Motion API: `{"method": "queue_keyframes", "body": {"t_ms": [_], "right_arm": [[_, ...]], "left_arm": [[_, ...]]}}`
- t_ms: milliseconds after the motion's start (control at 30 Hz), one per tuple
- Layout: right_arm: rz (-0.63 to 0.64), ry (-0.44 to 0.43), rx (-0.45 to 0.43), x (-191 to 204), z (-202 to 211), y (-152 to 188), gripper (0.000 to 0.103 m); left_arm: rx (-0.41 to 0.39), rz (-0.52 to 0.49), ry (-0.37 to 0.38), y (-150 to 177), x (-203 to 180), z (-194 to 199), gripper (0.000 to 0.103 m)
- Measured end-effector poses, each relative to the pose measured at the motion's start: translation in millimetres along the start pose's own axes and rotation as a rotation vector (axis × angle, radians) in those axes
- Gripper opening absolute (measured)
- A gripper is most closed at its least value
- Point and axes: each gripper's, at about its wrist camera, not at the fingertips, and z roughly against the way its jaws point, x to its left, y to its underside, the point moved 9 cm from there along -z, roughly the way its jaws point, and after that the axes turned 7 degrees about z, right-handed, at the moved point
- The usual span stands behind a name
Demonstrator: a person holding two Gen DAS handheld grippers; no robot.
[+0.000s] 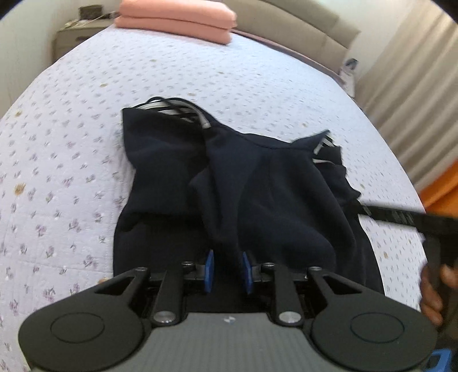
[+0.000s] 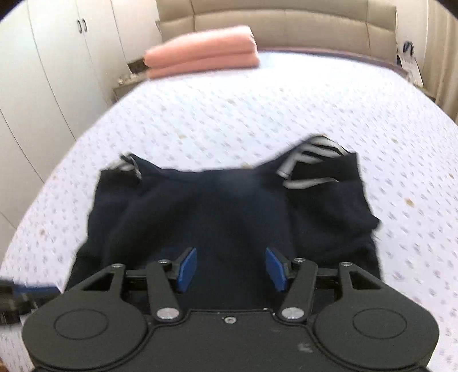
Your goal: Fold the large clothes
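A dark navy garment (image 1: 243,194) with grey-white striped cuffs lies bunched on the bed (image 1: 86,143). My left gripper (image 1: 228,271) has its blue pads pinched on a raised fold of the navy cloth at its near edge. The same garment (image 2: 229,206) fills the middle of the right wrist view, with striped cuffs at its far left and far right corners. My right gripper (image 2: 231,269) hovers over its near edge with the blue pads wide apart and nothing between them. The right tool and the hand holding it (image 1: 429,249) show at the right of the left wrist view.
The bed has a pale lilac floral quilt (image 2: 229,114). A folded pink blanket (image 2: 200,54) lies at the far end by the beige headboard (image 2: 286,23). White wardrobe doors (image 2: 43,71) stand to the left, a curtain (image 1: 415,100) to the right.
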Motion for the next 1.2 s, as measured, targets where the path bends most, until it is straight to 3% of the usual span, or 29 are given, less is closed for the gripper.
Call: {"method": "queue_keyframes", "body": {"t_ms": [167,300,433,500,633,700,767,900,967,1000,1200], "right_arm": [[0.029,0.013,-0.003,20,-29,30,0.059],[0.058,0.013,0.116,21,-65,81,0.054],[0.006,-0.047,-0.003,13,-37,67,0.051],[-0.014,-0.093,-0.129,13,-8,52,0.051],[0.011,-0.157,-0.210,29,0,53,0.051],[0.039,-0.182,-0.158,41,-19,72,0.051],[0.023,-0.180,0.015,45,-47,103,0.048],[-0.024,-0.164,-0.096,34,11,121,0.047],[-0.048,-0.138,-0.120,20,40,132,0.064],[-0.058,-0.110,-0.103,11,52,141,0.068],[-0.221,0.065,0.043,-77,103,224,0.069]], "left_arm": [[0.007,-0.026,0.029,19,-10,-11,0.024],[-0.008,-0.035,0.035,41,-17,-21,0.024],[-0.034,-0.048,0.005,68,-18,-40,0.023],[-0.085,-0.048,-0.004,73,-19,-42,0.022],[-0.205,0.009,0.022,68,-21,-39,0.022],[-0.255,0.028,0.022,67,-20,-39,0.022],[-0.279,0.024,0.027,71,-20,-37,0.022],[-0.294,-0.008,0.016,96,-16,-15,0.022],[-0.290,-0.038,-0.020,115,-9,6,0.023],[-0.275,-0.045,-0.048,124,-4,16,0.023],[-0.193,-0.121,-0.149,174,13,62,0.028]]}}
